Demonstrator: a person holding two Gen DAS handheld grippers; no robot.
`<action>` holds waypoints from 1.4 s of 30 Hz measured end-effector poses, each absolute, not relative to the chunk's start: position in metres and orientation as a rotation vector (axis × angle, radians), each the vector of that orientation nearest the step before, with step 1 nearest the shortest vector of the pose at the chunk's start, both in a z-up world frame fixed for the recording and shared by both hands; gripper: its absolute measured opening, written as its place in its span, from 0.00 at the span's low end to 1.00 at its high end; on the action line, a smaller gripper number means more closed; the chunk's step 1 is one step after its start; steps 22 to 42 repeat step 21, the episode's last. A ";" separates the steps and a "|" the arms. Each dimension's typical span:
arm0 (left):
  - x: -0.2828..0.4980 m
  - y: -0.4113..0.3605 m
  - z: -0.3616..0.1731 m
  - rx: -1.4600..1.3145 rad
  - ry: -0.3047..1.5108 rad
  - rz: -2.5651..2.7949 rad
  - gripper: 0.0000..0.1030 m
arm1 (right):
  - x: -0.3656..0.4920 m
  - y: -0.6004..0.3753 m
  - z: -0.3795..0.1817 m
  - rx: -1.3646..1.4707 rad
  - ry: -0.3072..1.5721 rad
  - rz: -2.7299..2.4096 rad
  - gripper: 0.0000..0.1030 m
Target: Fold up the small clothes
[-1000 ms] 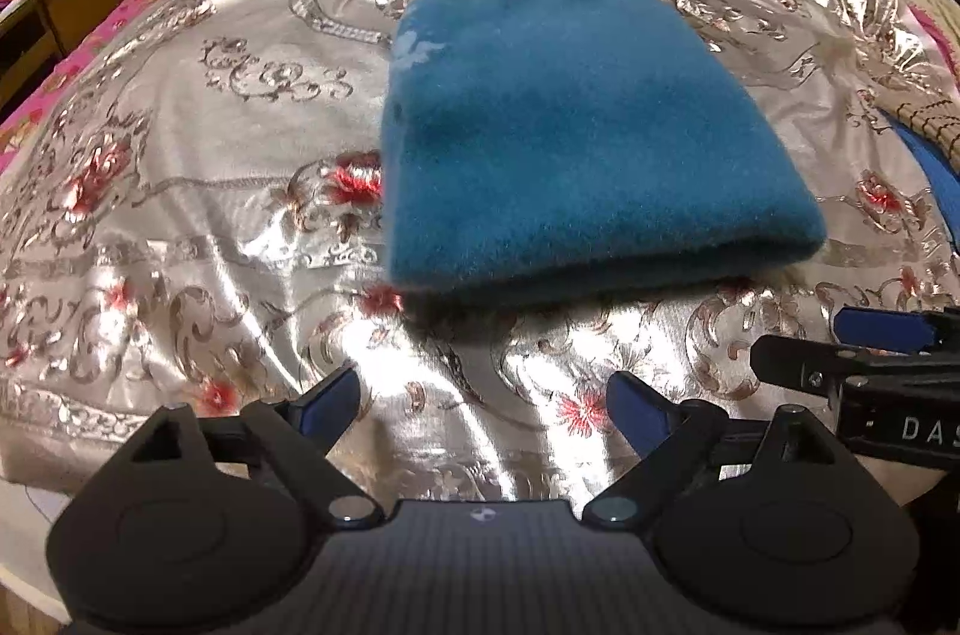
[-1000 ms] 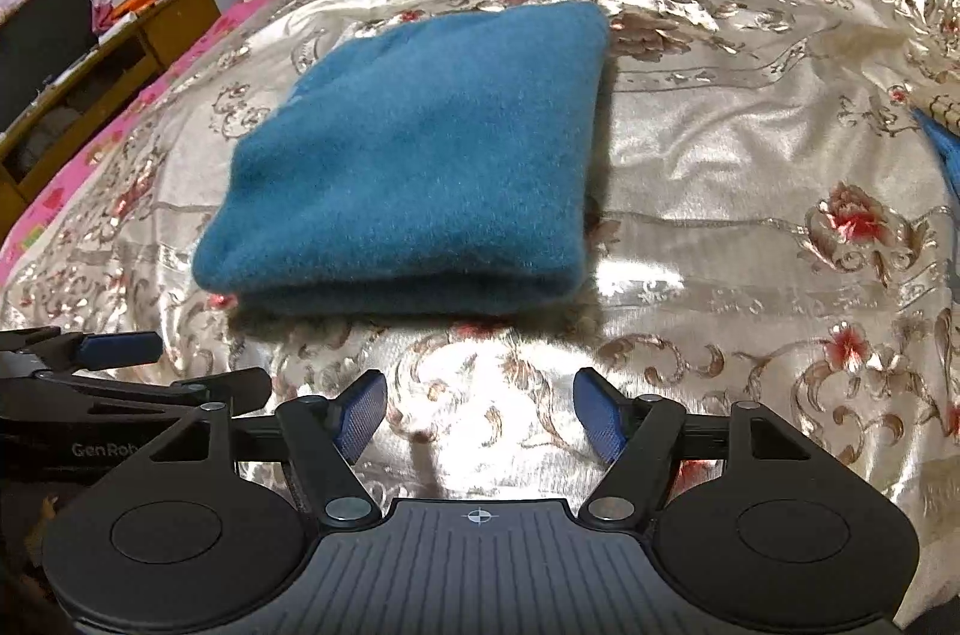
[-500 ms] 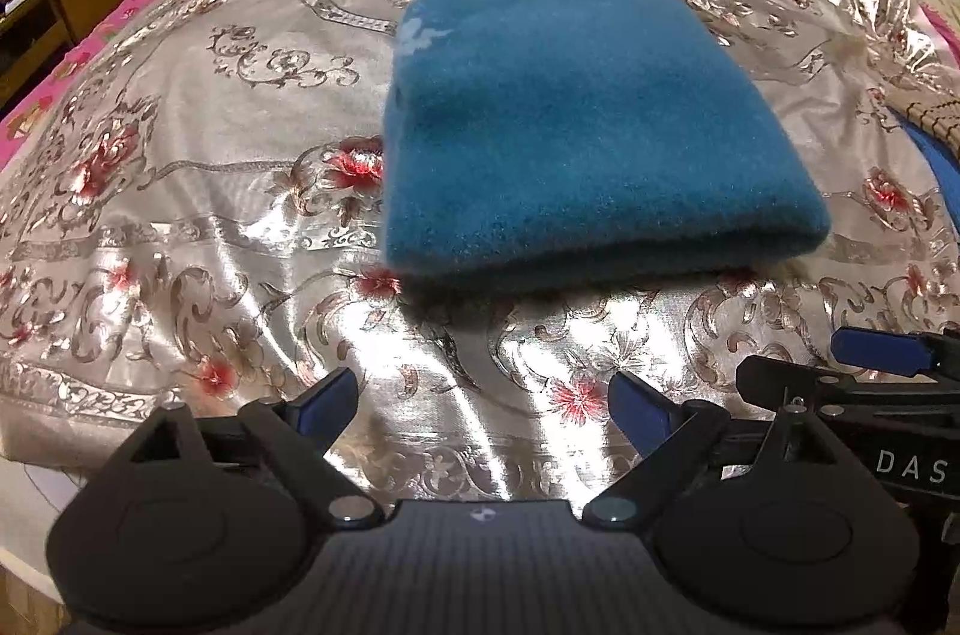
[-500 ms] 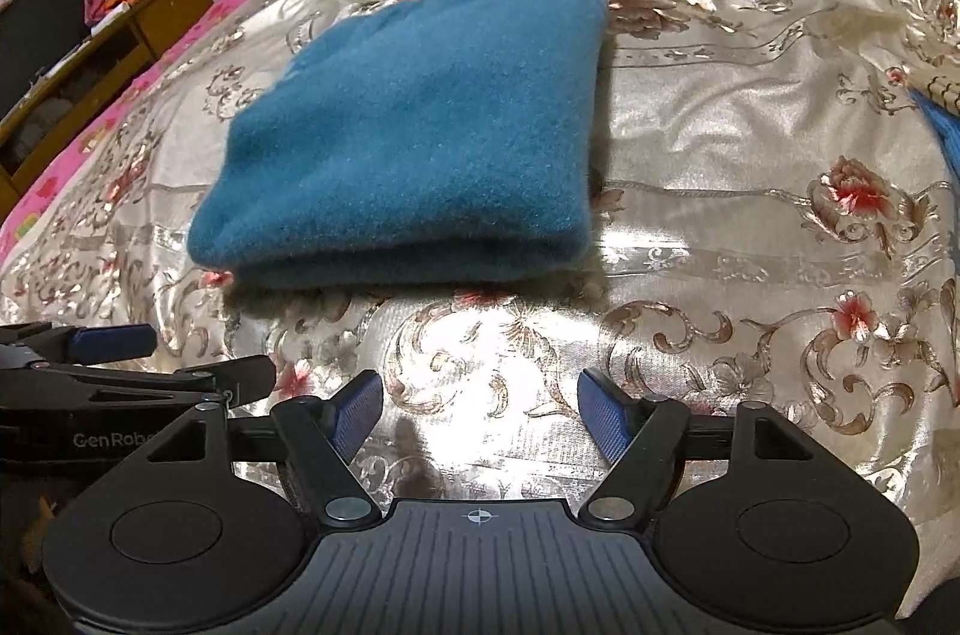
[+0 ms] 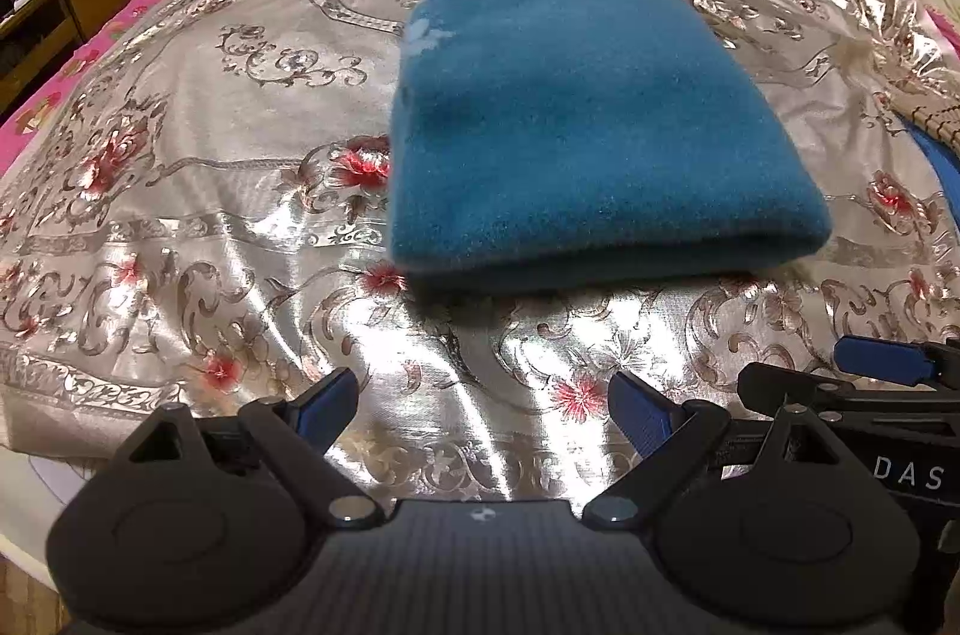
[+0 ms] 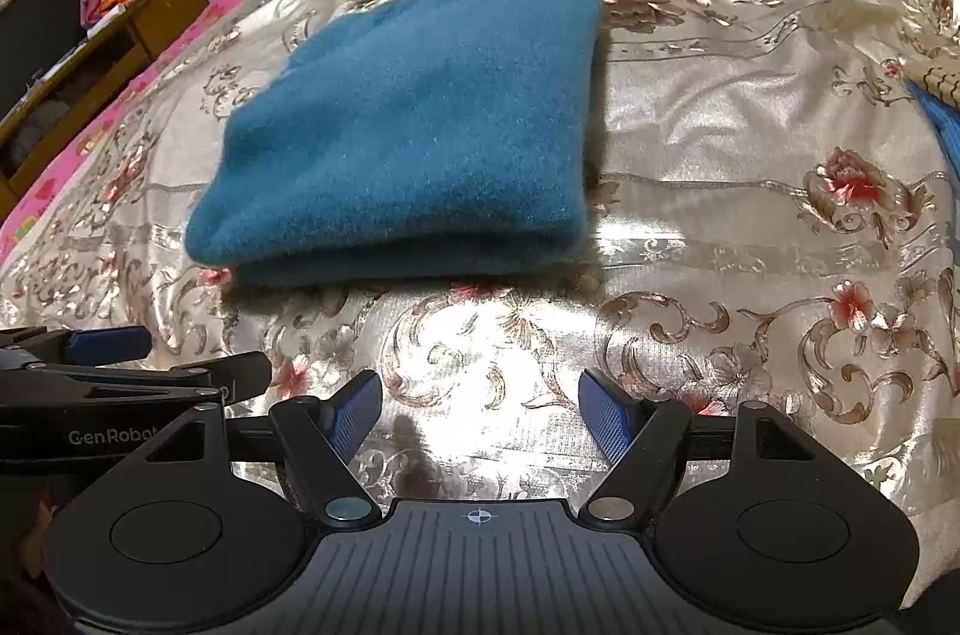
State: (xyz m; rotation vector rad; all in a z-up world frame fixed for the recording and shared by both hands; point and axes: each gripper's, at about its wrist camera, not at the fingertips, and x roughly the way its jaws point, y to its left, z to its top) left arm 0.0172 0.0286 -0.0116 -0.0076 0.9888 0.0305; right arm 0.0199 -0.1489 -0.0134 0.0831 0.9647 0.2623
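A teal fleece garment (image 5: 576, 125) lies folded in a neat rectangle on the shiny floral bedspread (image 5: 210, 215); it also shows in the right wrist view (image 6: 414, 143). My left gripper (image 5: 486, 407) is open and empty, hovering over the bedspread a little short of the garment's near folded edge. My right gripper (image 6: 480, 410) is open and empty, also short of the near edge, to the right of the left one. Each gripper shows in the other's view: the right gripper at the lower right of the left wrist view (image 5: 864, 377), the left gripper at the lower left of the right wrist view (image 6: 144, 362).
A wooden desk (image 6: 120, 29) stands left of the bed. A striped cloth over a blue item (image 5: 936, 125) lies at the right edge of the bedspread. Pink sheet (image 5: 90, 53) and piled clothes lie at the far end of the bed.
Both grippers have drawn back slightly and risen a little from the folded garment. Jaws stayed open; the garment has not moved.
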 end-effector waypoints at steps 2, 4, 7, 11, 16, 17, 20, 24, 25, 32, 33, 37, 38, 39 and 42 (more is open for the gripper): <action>0.017 0.029 -0.012 -0.006 0.989 0.031 0.92 | 0.020 -0.149 -0.013 0.084 0.966 0.262 0.72; 0.017 0.029 -0.012 -0.006 0.991 0.032 0.92 | 0.019 -0.149 -0.014 0.084 0.967 0.260 0.72; 0.017 0.029 -0.012 -0.006 0.990 0.031 0.92 | 0.020 -0.149 -0.015 0.085 0.970 0.254 0.72; 0.017 0.027 -0.014 0.005 0.998 0.028 0.92 | 0.021 -0.150 -0.017 0.089 0.974 0.248 0.72; 0.017 0.026 -0.015 0.014 0.998 0.028 0.92 | 0.022 -0.151 -0.019 0.095 0.977 0.249 0.72; 0.017 0.027 -0.014 0.015 0.997 0.028 0.92 | 0.022 -0.151 -0.019 0.096 0.977 0.249 0.72; 0.017 0.027 -0.015 0.017 0.994 0.030 0.92 | 0.022 -0.152 -0.019 0.096 0.977 0.249 0.73; 0.017 0.027 -0.014 0.017 0.995 0.030 0.92 | 0.022 -0.152 -0.019 0.096 0.977 0.249 0.73; 0.017 0.027 -0.014 0.017 0.995 0.030 0.92 | 0.022 -0.152 -0.019 0.096 0.977 0.249 0.73; 0.017 0.027 -0.014 0.017 0.995 0.030 0.92 | 0.022 -0.152 -0.019 0.096 0.977 0.249 0.73; 0.017 0.027 -0.014 0.017 0.995 0.030 0.92 | 0.022 -0.152 -0.019 0.096 0.977 0.249 0.73; 0.017 0.027 -0.014 0.017 0.995 0.030 0.92 | 0.022 -0.152 -0.019 0.096 0.977 0.249 0.73; 0.017 0.027 -0.014 0.017 0.995 0.030 0.92 | 0.022 -0.152 -0.019 0.096 0.977 0.249 0.73; 0.017 0.027 -0.014 0.017 0.995 0.030 0.92 | 0.022 -0.152 -0.019 0.096 0.977 0.249 0.73; 0.017 0.027 -0.014 0.017 0.995 0.030 0.92 | 0.022 -0.152 -0.019 0.096 0.977 0.249 0.73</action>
